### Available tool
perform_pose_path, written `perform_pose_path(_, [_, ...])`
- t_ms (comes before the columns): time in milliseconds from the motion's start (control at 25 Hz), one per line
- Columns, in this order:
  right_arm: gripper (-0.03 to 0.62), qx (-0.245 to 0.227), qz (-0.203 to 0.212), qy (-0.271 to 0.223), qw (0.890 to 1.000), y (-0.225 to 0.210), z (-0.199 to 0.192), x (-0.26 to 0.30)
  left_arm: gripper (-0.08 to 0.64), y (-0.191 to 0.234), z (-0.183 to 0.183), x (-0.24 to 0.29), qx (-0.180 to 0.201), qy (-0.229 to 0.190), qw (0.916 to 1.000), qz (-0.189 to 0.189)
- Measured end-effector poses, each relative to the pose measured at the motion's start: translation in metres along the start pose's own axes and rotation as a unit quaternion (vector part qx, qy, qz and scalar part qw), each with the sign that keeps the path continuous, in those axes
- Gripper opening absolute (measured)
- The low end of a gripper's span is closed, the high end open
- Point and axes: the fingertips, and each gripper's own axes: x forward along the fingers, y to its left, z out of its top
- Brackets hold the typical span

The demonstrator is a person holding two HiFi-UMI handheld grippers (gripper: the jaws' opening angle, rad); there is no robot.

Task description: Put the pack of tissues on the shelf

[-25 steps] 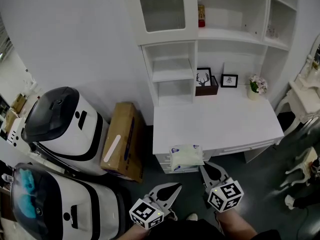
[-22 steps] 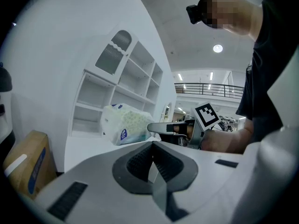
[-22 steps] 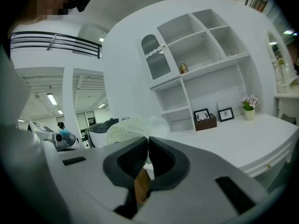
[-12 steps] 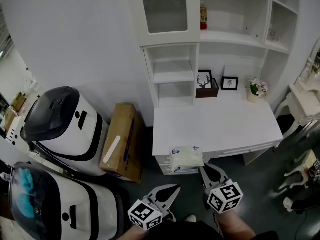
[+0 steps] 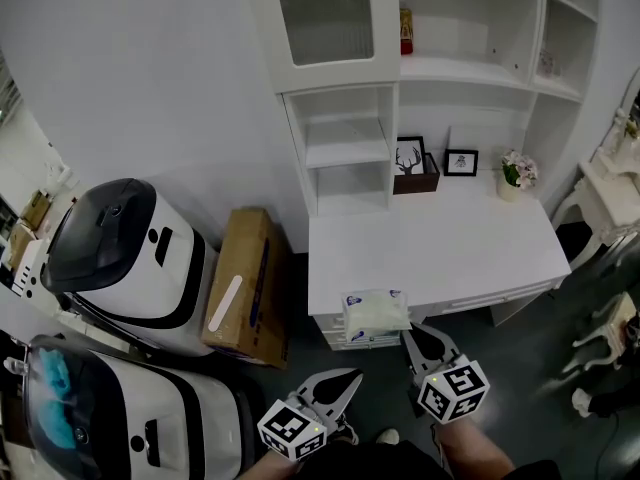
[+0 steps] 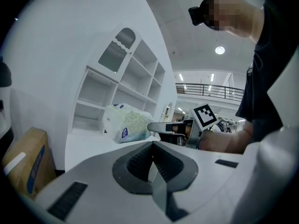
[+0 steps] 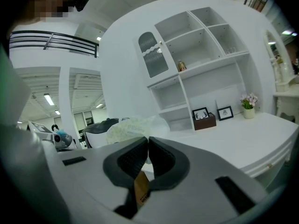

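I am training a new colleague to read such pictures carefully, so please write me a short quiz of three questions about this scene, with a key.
1. True or false: the pack of tissues already lies on a shelf.
2. What stands on the desk at its far right? A: flowers in a pot; B: a lamp; C: a mug.
3. Which gripper is shut on the pack, and what does the other hold?

Key: 1 false: it is at the desk's front edge, not on the shelf. 2 A. 3 The right gripper; the left gripper is shut and holds nothing.
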Motion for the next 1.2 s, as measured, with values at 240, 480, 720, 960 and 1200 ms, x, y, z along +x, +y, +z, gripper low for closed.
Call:
perform_pose_path(240, [0.008, 0.004, -0.004, 0.004, 1.0, -0.001, -0.001, 0.016, 0.005, 0.017, 0.001, 0.001, -0.004, 0.004, 1.0, -0.002])
perform_pose_path(480, [0.008, 0.005, -0.01, 0.006, 1.0, 0.001, -0.002, 0.033, 0.005, 0.035, 0.003, -0.002, -0.007, 0.004, 1.0, -0.005])
perform_pose_path(720, [0.008, 0.007, -0.018, 0.007, 1.0, 0.005, -0.002, 0.051, 0.005, 0.053, 0.006, -0.007, -0.01, 0.004, 0.9999, -0.009])
perform_pose_path(960, [0.008, 0.011, -0.026, 0.009, 1.0, 0.01, -0.004, 0.068, 0.005, 0.073, 0.007, -0.012, -0.016, 0.003, 0.9998, -0.013])
perform_pose_path(1200, [0.008, 0.013, -0.037, 0.007, 0.999, 0.014, -0.003, 0.082, 0.005, 0.089, 0.009, -0.017, -0.017, 0.003, 0.9996, -0.022])
